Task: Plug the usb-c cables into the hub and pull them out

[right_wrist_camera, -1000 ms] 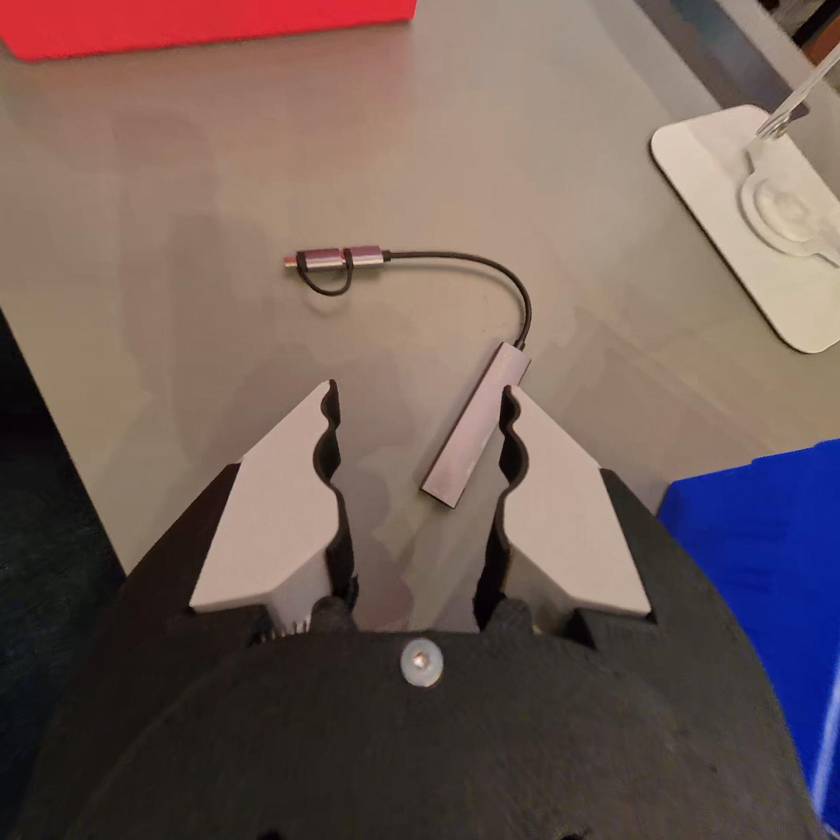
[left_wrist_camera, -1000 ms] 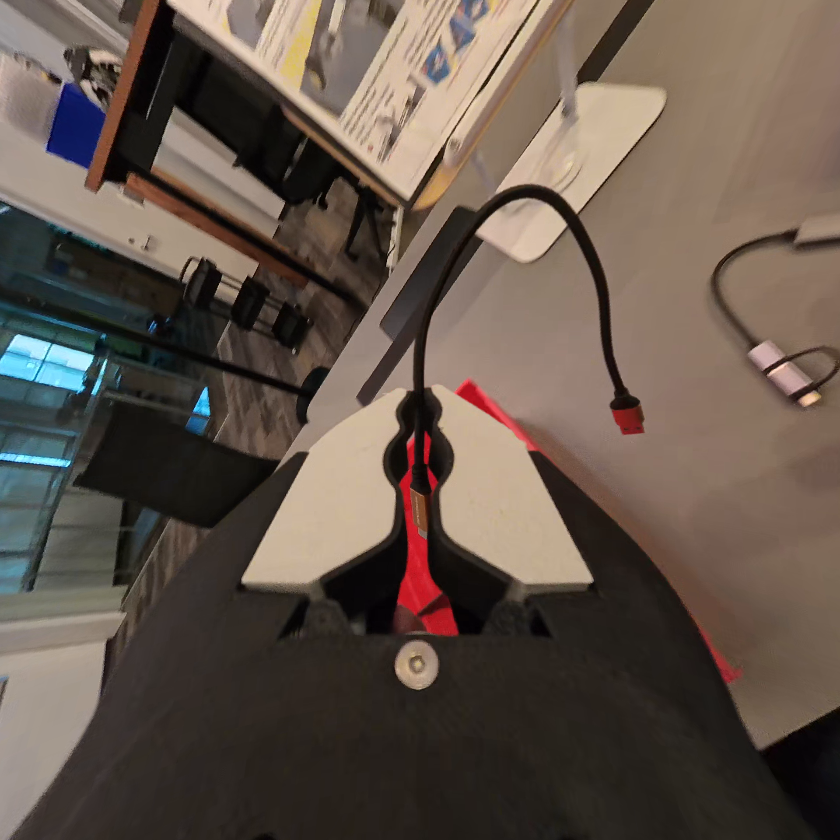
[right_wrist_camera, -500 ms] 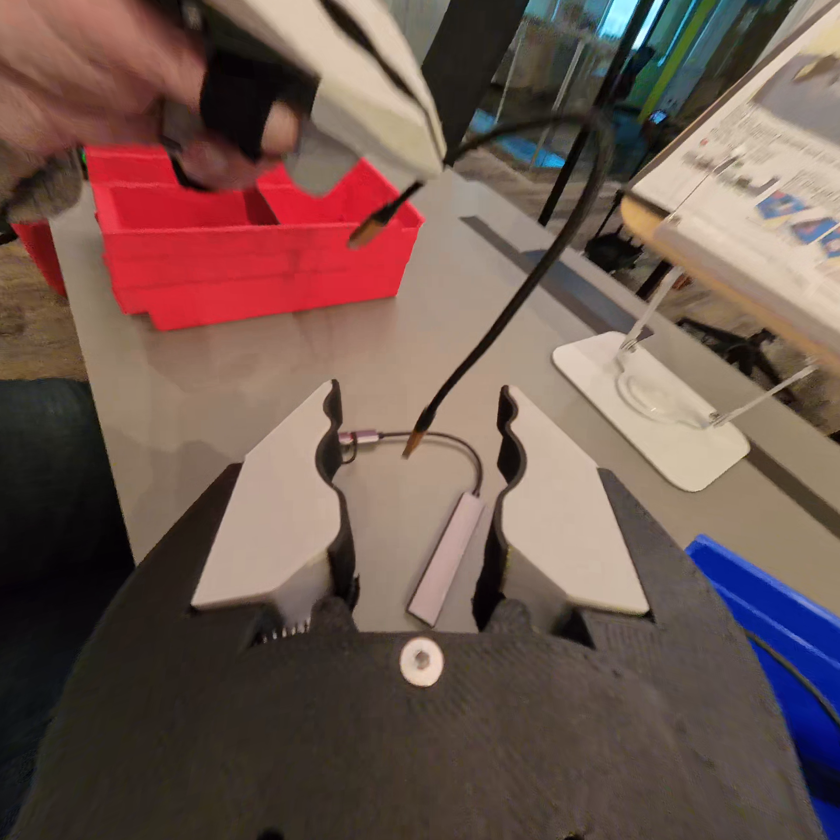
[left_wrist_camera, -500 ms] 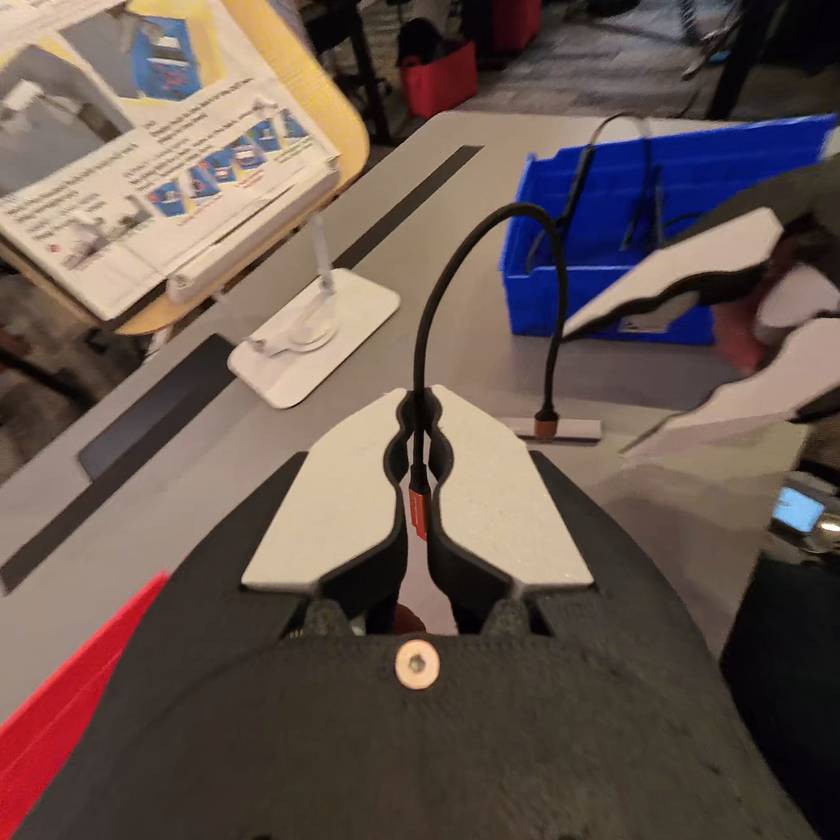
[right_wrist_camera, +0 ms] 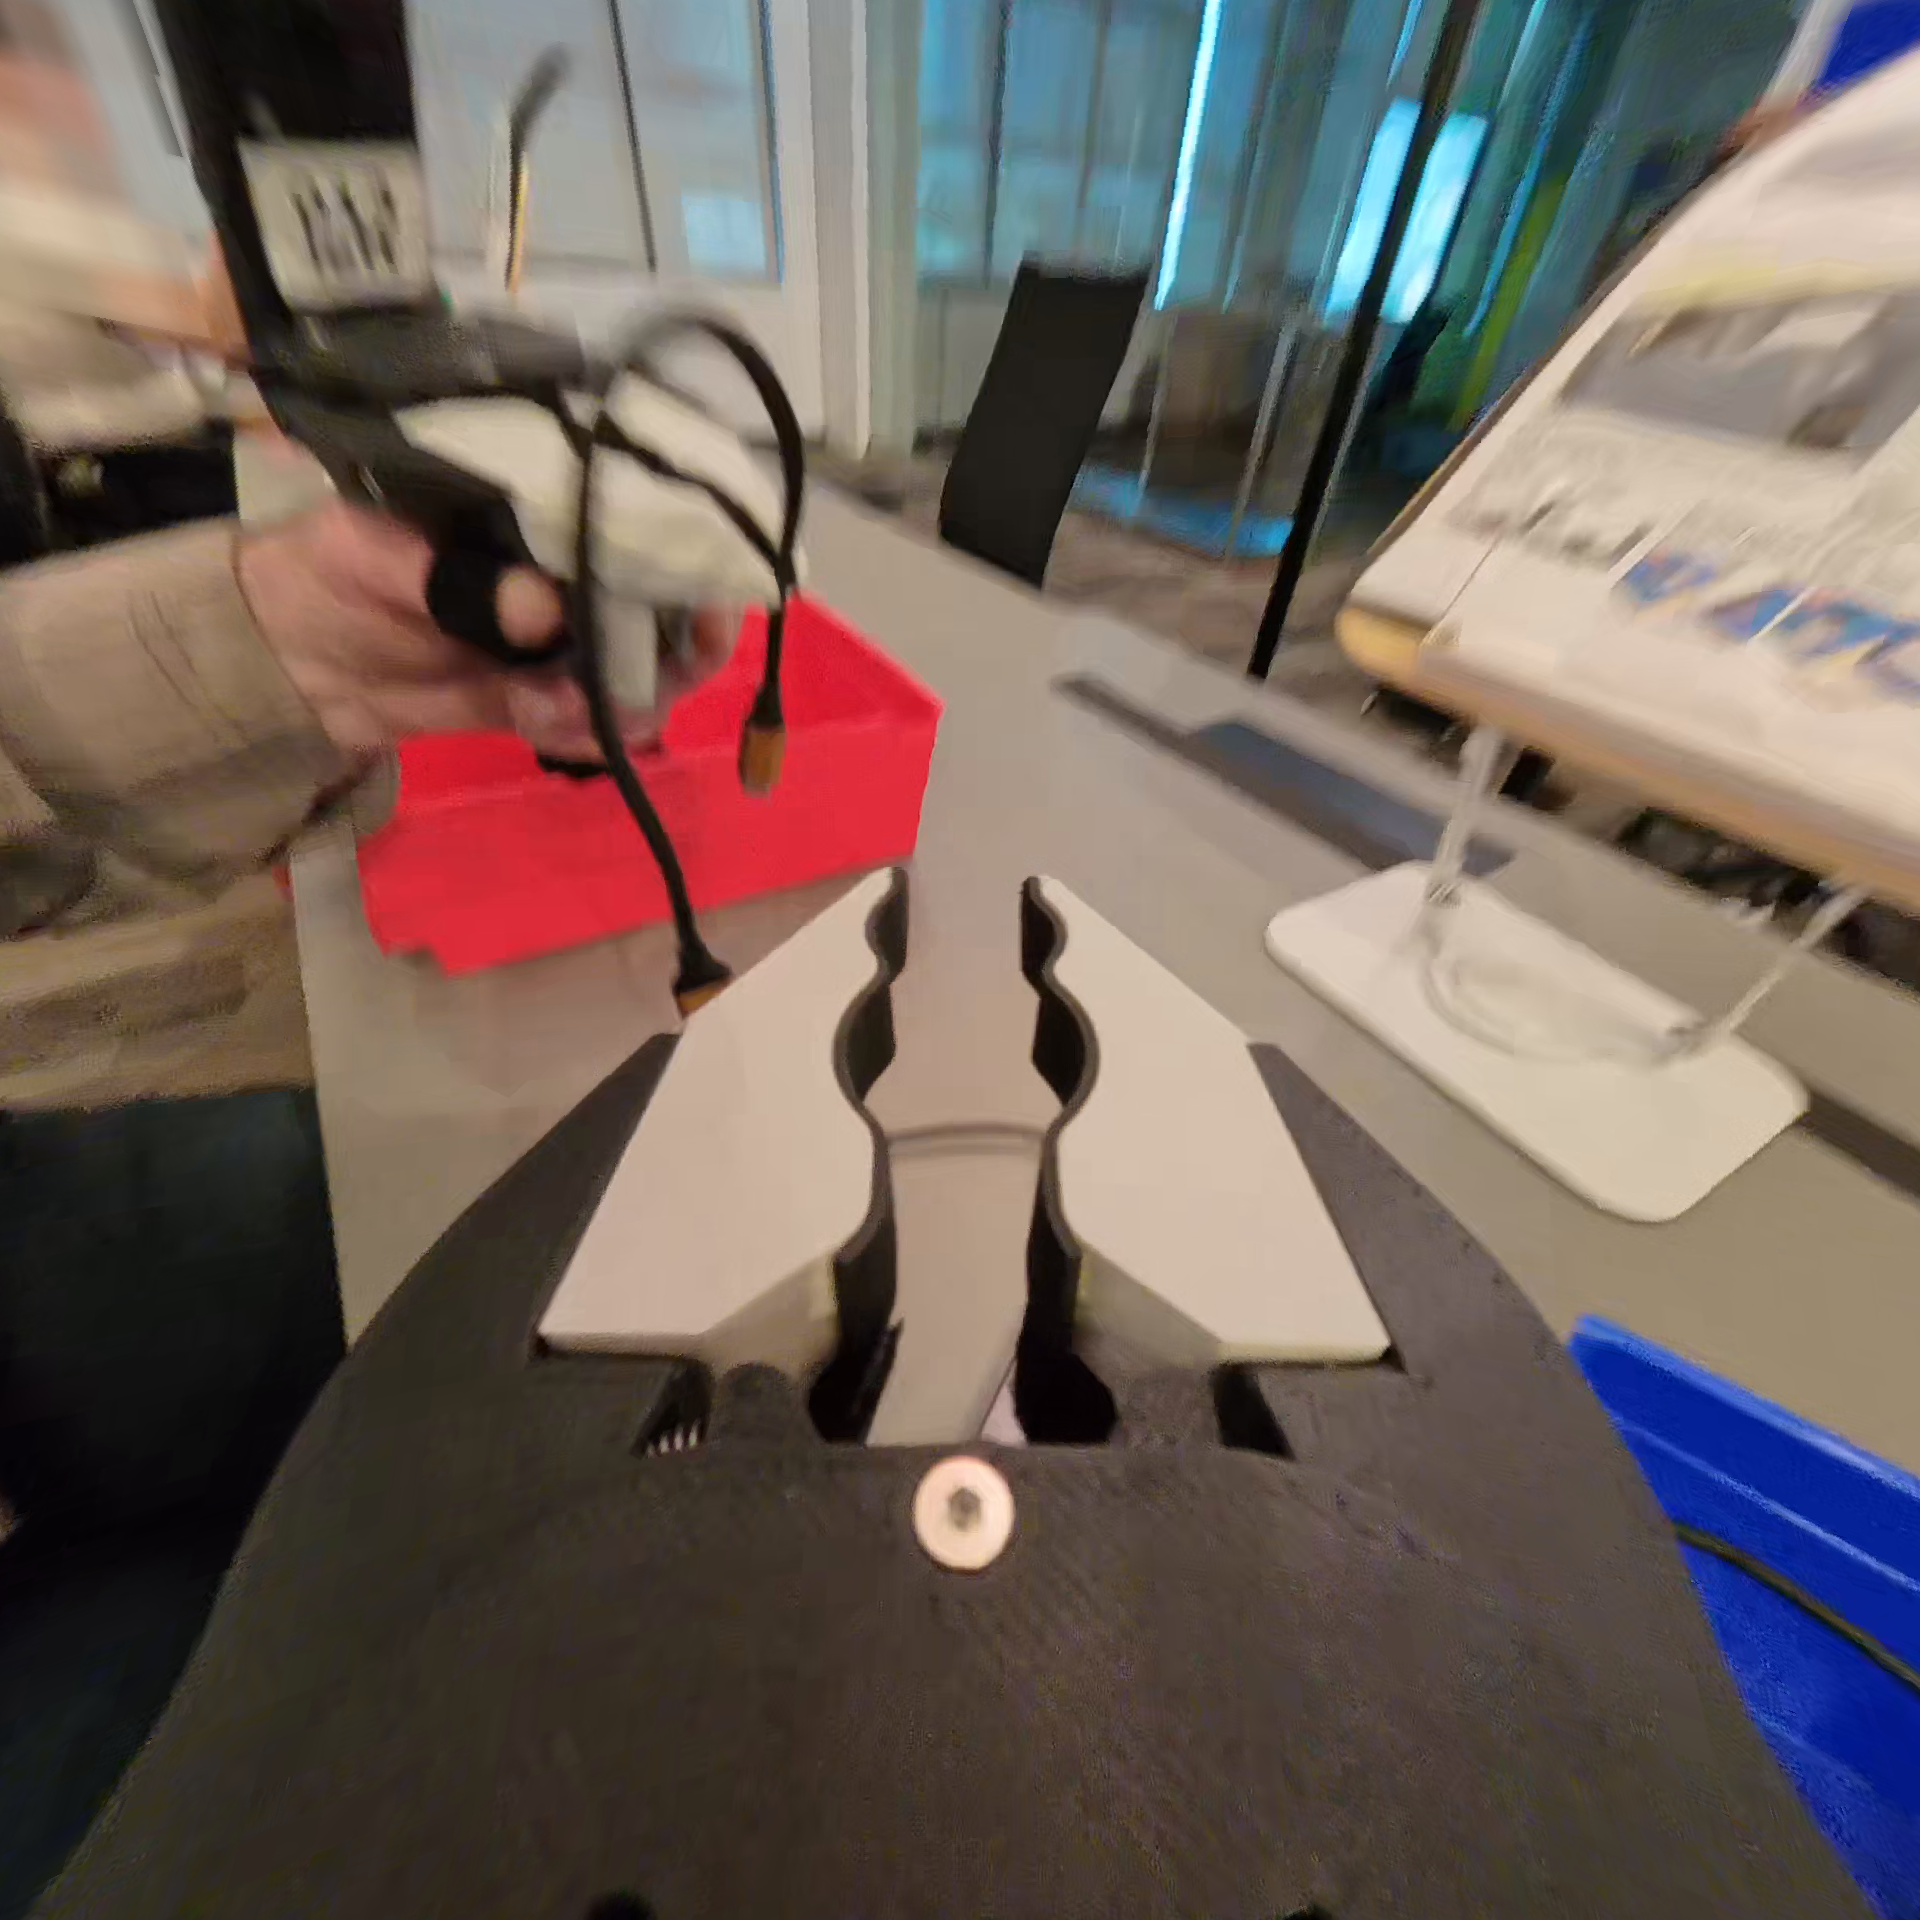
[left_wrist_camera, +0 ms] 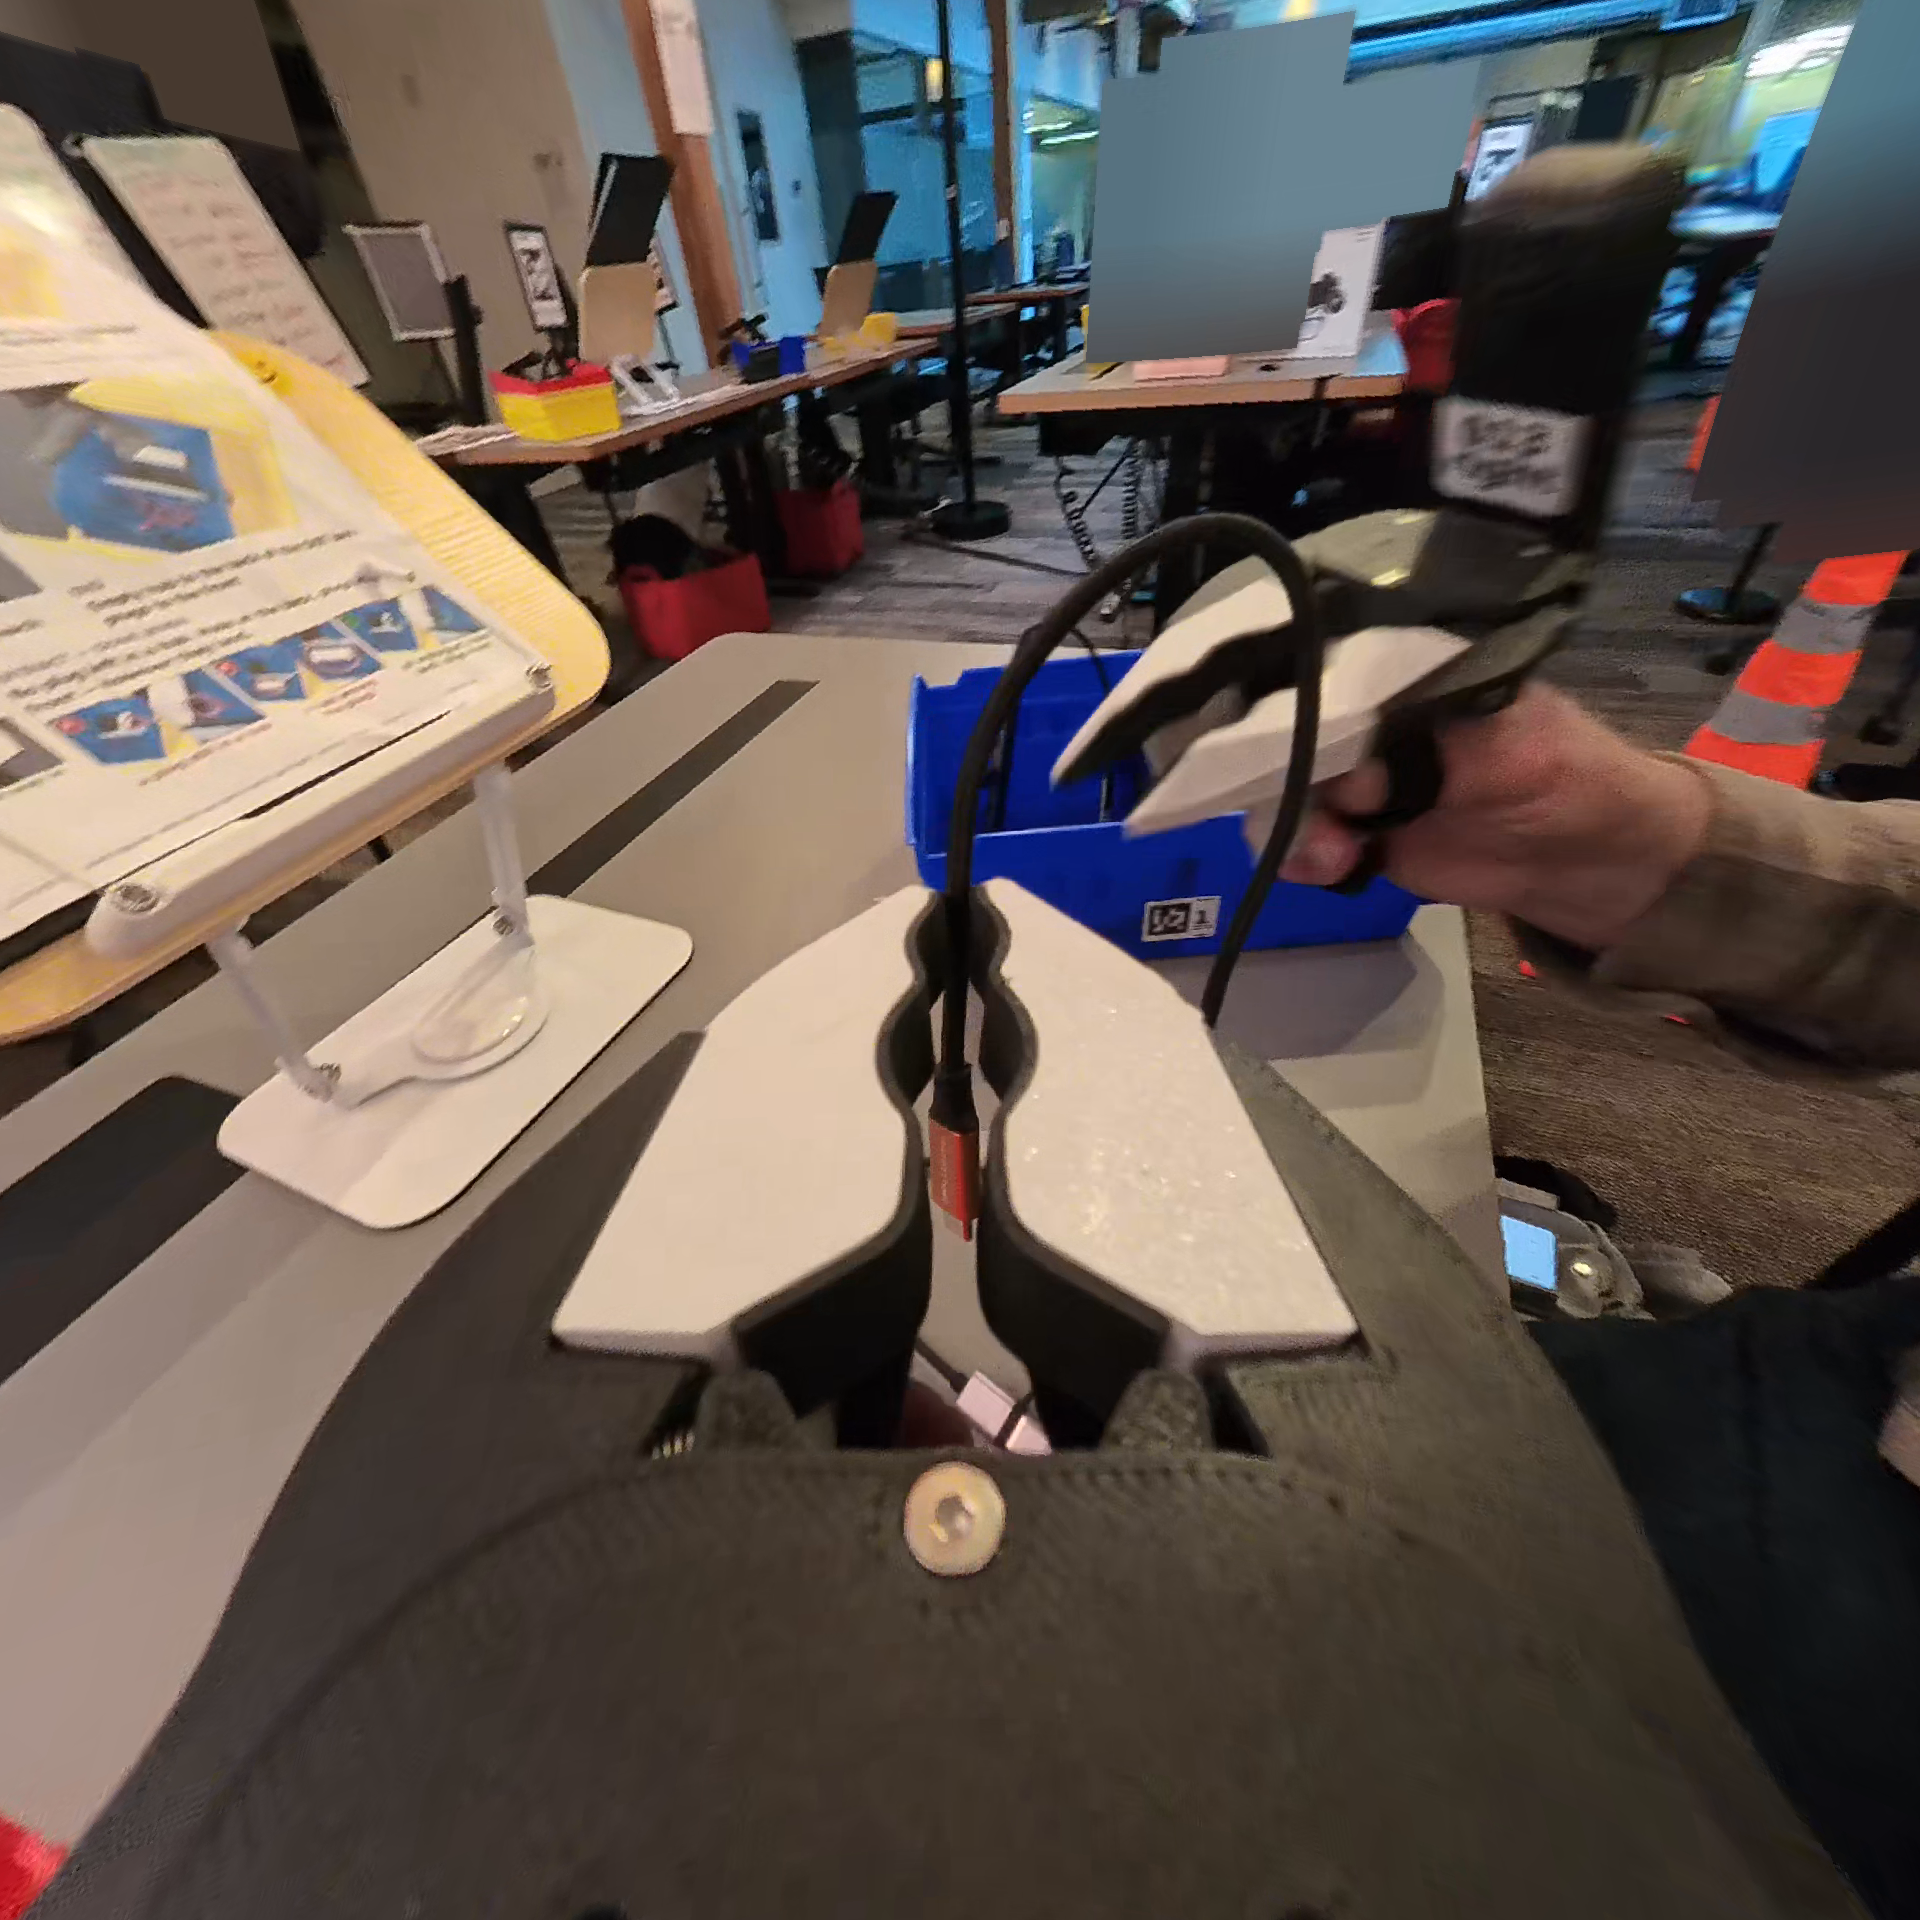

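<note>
My left gripper (left_wrist_camera: 961, 894) is shut on a black usb-c cable (left_wrist_camera: 1091, 582) just above its red connector (left_wrist_camera: 951, 1153). The cable arcs up and right, then drops behind my right finger. My right gripper (right_wrist_camera: 961, 883) has its jaws narrowed around a flat grey strip that looks like the hub (right_wrist_camera: 956, 1247). It is off the table and also shows in the left wrist view (left_wrist_camera: 1091, 800), in a hand. The hub's silver plug (left_wrist_camera: 997, 1423) shows under my left gripper. In the blurred right wrist view the left gripper (right_wrist_camera: 665, 540) hangs orange cable ends (right_wrist_camera: 701, 992).
The grey table (left_wrist_camera: 779, 790) carries a blue bin (left_wrist_camera: 1143, 883) with cables at its far right. A red bin (right_wrist_camera: 582, 852) is at the left. A document stand on a white base (left_wrist_camera: 457, 1060) stands at the back. My hands' fingertips stand some 8 cm from each other.
My right gripper has narrowed its jaws around the hub, risen off the table and tilted up. My left gripper has kept hold of the cable and swung level beside it.
</note>
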